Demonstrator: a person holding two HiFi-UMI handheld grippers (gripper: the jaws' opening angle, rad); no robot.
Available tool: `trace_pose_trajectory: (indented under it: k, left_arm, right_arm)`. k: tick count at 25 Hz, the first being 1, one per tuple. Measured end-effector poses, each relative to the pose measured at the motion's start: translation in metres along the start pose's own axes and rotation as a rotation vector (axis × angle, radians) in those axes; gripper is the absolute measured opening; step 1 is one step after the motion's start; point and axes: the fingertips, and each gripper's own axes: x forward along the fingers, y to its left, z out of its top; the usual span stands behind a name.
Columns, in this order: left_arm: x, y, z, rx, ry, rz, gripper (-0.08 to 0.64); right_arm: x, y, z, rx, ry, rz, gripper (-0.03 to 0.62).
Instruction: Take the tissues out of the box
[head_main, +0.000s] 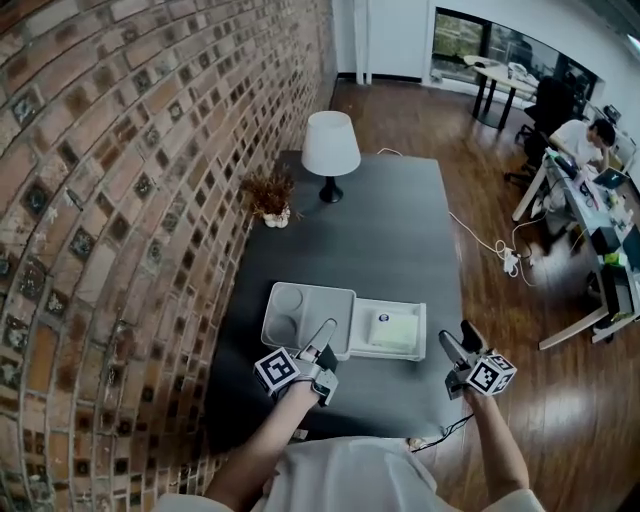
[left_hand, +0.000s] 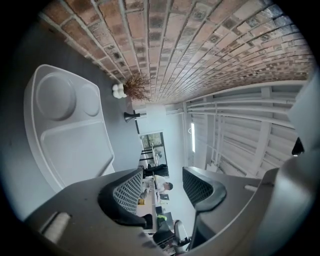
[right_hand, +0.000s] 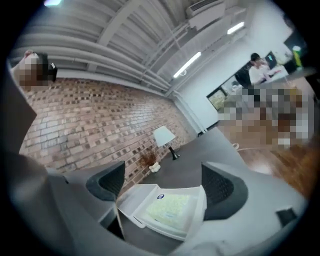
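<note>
The white shallow rectangular box (head_main: 361, 330) lies on the dark grey table (head_main: 390, 230), with its left side against a white plastic tray (head_main: 268, 318) that has two round hollows. A pale yellowish flat pack of tissues (head_main: 395, 328) is inside the box.

The right gripper (head_main: 460, 340) stays just beside the right side of the box, not touching it. In the right gripper view its jaws (right_hand: 162, 185) stand widely apart and hold nothing; the box (right_hand: 200, 220) and the tissues (right_hand: 172, 207) show between them, a little ahead.

The left gripper (head_main: 325, 335) is at the near edge of the tray, left of the box. Its jaws (left_hand: 164, 185) have a narrower gap, also with nothing in it, and its view is turned on its side.

Both forearms reach forward from the bottom of the head view, with the left marker cube (head_main: 277, 371) and the right marker cube (head_main: 491, 374) facing upward. Whether the left fingertip touches the tray I cannot tell. The small blue label on the pack is too small to read.
</note>
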Motion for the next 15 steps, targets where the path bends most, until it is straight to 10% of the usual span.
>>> trace_pose_trajectory:
  k: [15]
  left_arm:
    - [-0.035,0.012,0.000,-0.006,0.020,0.085,0.235]
  right_arm:
    - [0.084,0.033,-0.059,-0.649,0.547,0.337,0.476]
